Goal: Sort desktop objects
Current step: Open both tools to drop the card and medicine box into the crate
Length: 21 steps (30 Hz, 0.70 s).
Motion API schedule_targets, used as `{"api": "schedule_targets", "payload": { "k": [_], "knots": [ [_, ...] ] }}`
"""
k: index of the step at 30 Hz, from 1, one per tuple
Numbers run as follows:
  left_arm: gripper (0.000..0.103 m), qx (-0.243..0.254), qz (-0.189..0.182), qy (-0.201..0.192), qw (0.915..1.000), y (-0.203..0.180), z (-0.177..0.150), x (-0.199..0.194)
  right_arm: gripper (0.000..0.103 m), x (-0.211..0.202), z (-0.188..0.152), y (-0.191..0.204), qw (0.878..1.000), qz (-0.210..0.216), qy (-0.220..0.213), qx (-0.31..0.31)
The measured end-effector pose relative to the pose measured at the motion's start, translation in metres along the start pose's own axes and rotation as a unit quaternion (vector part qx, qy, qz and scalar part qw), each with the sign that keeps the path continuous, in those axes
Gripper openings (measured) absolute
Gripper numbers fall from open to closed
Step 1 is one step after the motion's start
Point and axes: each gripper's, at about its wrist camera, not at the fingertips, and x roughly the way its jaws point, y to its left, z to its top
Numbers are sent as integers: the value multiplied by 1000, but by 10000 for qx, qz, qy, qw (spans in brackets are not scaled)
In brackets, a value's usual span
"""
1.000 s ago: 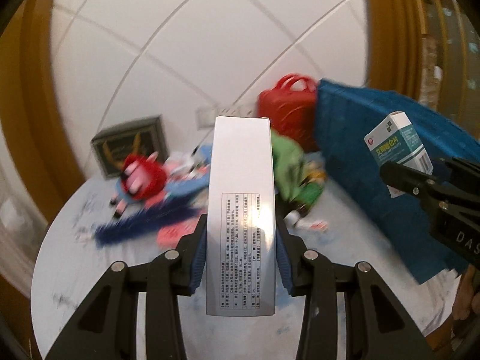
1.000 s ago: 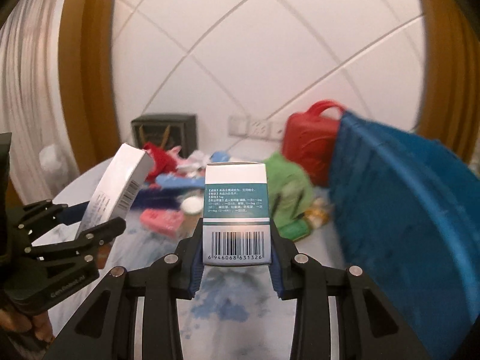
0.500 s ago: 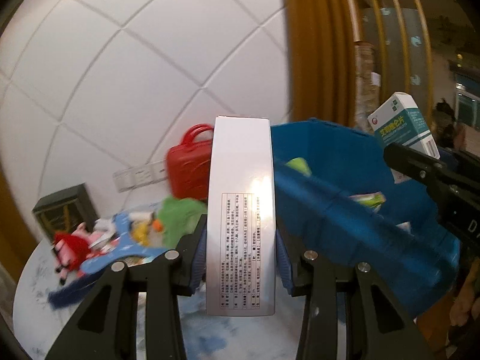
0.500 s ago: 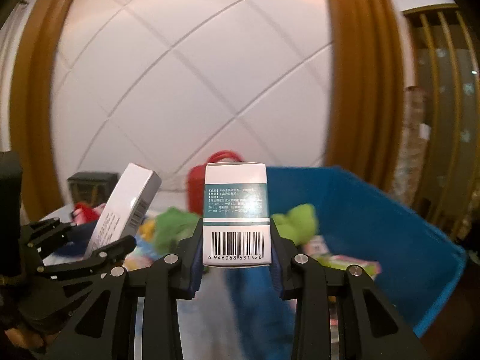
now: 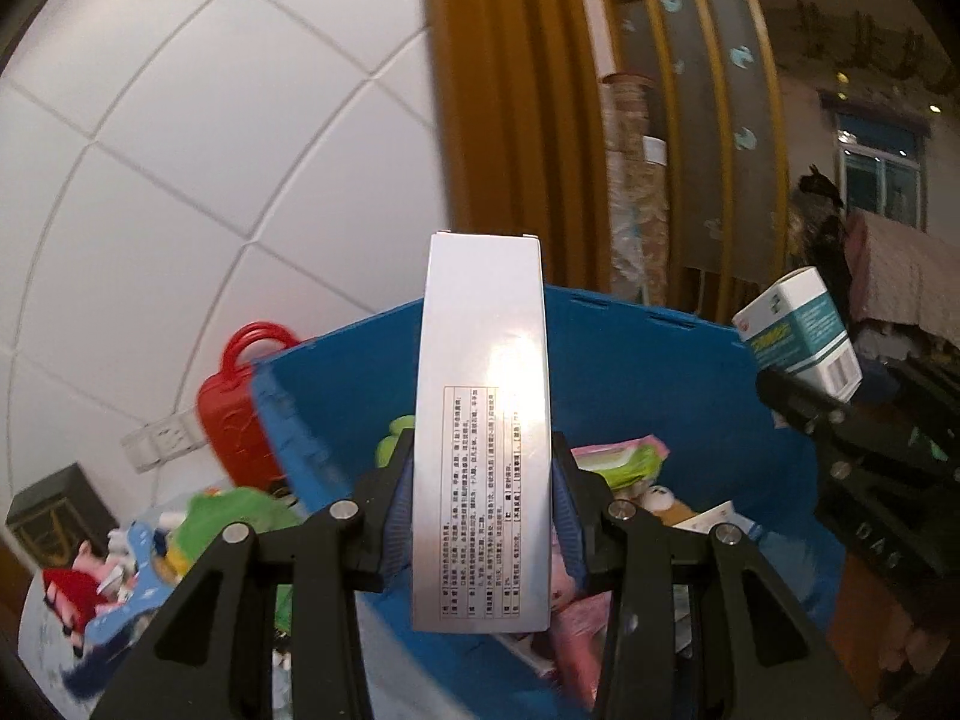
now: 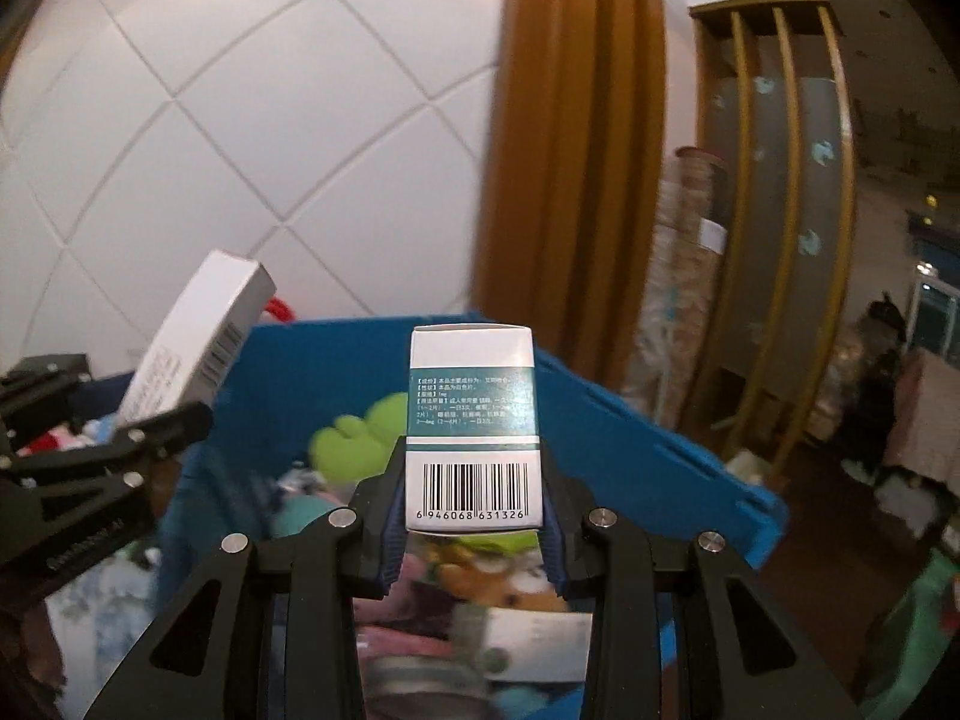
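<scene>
Left wrist view: the left gripper point(image 5: 483, 504) grips a long white carton point(image 5: 485, 396) upright, blue pads clamped on both of its long sides, printed text facing the camera.
Bin: a blue bin point(image 5: 678, 384) lies directly behind and below the carton; a pink-and-green packet point(image 5: 624, 459) and other small items lie inside.
Bench: at lower left the bench point(image 5: 42, 642) carries a red toy point(image 5: 72, 591), green cloth point(image 5: 234, 510) and blue pieces; a red plastic case point(image 5: 231, 414) stands against the bin's outer wall.
Right edge: the right gripper point(image 5: 798, 387) holds a teal-and-white medicine box point(image 5: 798, 327) above the bin's far corner.

Right wrist view: the fingers point(image 6: 393, 516) of the right gripper point(image 6: 474, 516) are closed on the teal-and-white medicine box point(image 6: 471, 420), barcode facing the camera, box upright.
Bin contents: the blue bin point(image 6: 654, 450) opens beneath the box; a green plush toy point(image 6: 354, 435) rests near its far wall; items nearer the camera are blurred.
Left edge: the left gripper point(image 6: 174, 405) holds the long white carton point(image 6: 198, 336) tilted, over the bin's left wall.
</scene>
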Motion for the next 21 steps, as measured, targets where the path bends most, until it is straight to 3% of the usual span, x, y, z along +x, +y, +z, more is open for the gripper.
{"api": "schedule_targets", "payload": {
  "k": [7, 8, 9, 11, 12, 15, 21],
  "knots": [
    [40, 135, -250, 198, 9994, -28, 10, 22, 36, 24, -7, -26, 9993, -270, 276, 11],
    [44, 153, -274, 218, 9993, -30, 11, 23, 38, 28, -7, -28, 9991, -285, 306, 18],
    [50, 183, -252, 222, 9993, -31, 10, 23, 44, 32, -8, -30, 9990, -309, 325, 22],
    [93, 178, -125, 194, 9996, -32, 10, 24, 58, 34, -8, -33, 9989, -325, 335, 43],
    [98, 119, -71, 92, 9999, -30, 10, 20, 73, 38, -8, -35, 9989, -316, 339, 48],
    [101, 9, 47, -47, 10000, -21, 12, 15, 98, 40, -7, -37, 9988, -399, 276, 27],
    [102, -270, 84, 132, 9995, -2, 16, 6, 103, 41, -6, -35, 9987, -174, 482, 39]
  ]
}}
